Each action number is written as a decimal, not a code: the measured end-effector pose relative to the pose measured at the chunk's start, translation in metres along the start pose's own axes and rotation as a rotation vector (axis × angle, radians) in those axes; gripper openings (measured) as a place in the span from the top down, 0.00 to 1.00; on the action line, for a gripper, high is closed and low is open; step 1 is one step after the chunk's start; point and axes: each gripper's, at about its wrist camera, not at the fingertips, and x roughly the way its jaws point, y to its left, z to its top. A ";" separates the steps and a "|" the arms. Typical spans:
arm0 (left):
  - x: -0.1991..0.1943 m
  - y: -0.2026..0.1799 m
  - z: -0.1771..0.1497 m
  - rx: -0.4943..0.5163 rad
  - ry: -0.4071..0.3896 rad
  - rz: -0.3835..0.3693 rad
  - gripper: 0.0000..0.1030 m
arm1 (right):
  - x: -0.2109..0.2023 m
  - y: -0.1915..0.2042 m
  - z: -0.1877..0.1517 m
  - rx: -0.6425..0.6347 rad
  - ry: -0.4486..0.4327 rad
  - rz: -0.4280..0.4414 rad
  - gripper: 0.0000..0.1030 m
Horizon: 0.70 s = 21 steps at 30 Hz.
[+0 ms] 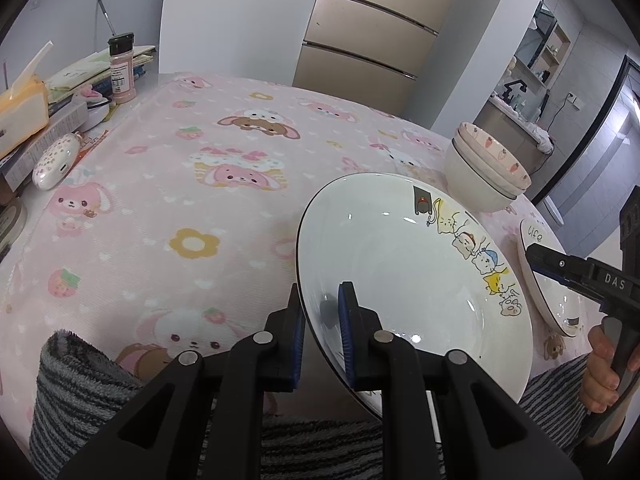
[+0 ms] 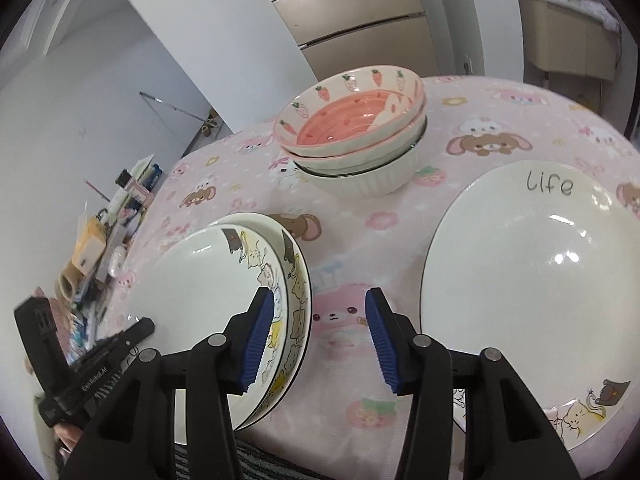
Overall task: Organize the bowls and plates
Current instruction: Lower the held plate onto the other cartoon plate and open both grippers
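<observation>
Left tool (image 1: pixel 322 320) is clenched on the near rim of the cartoon plate (image 1: pixel 400 264), tilted over a second plate (image 2: pixel 298 280) by the worktop's (image 1: pixel 180 200) near edge. Right tool (image 2: pixel 320 336) hangs released, nothing between its pads, the "life" plate (image 2: pixel 532 280) just to its right, nearer this hand. Stacked bowls (image 2: pixel 352 132) sit toward the far edge. Plate undersides stay hidden.

My table (image 2: pixel 500 120) under a pink bunny-print cloth, stacked bowls (image 2: pixel 356 140) at the far side, "life" plate (image 2: pixel 532 280) lying flat, spice jar (image 1: pixel 122 70), tissue box (image 1: pixel 22 110) and books (image 1: pixel 100 64) along one edge
</observation>
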 end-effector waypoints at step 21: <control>0.009 -0.003 -0.002 0.032 0.021 0.002 0.83 | -0.007 0.010 -0.004 -0.060 -0.234 -0.242 0.47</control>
